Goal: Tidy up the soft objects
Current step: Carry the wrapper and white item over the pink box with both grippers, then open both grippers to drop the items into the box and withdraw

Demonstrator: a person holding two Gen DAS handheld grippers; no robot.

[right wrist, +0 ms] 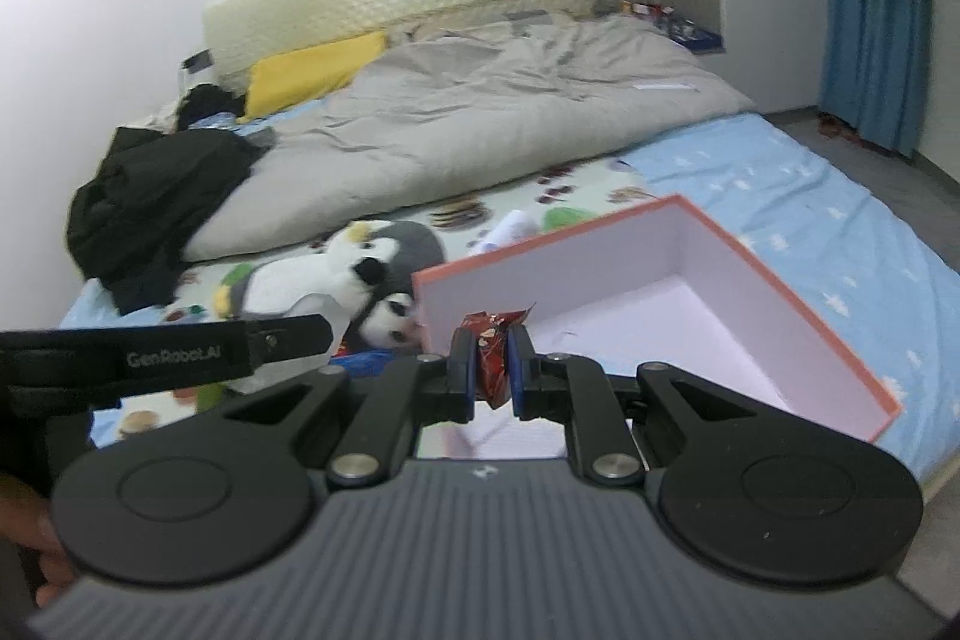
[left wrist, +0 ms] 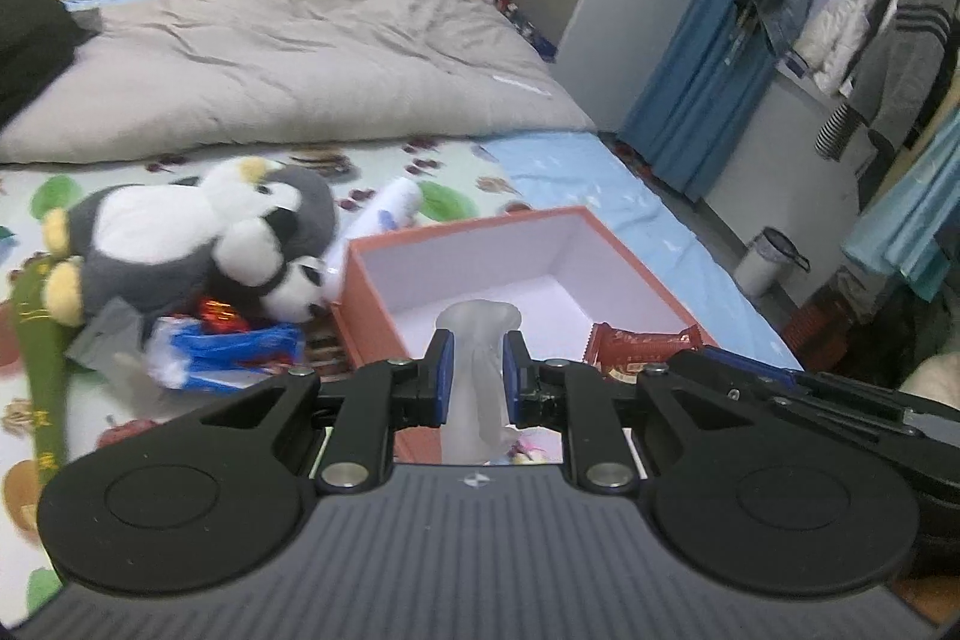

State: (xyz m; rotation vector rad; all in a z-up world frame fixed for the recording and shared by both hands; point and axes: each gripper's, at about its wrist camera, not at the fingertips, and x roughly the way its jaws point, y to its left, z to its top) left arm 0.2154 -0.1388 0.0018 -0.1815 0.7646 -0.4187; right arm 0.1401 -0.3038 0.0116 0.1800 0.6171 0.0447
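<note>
The left tool (left wrist: 474,358) is pinched narrow on a frosted, translucent soft piece (left wrist: 477,340), held above the near edge of the orange box (left wrist: 372,316). The right tool (right wrist: 493,361) is clamped tight on a red snack packet (right wrist: 492,340), also over the box's near side. The box sits open on the bed, white inside, nothing visible in it. Just left of the box lie a grey-and-white plush penguin (left wrist: 180,232) and a small panda plush (left wrist: 288,289), touching one another, with a blue-and-white wrapper (left wrist: 222,349) in front of them. Behind the box lies a white tube (left wrist: 390,208); further back, a rumpled grey duvet (left wrist: 300,58).
</note>
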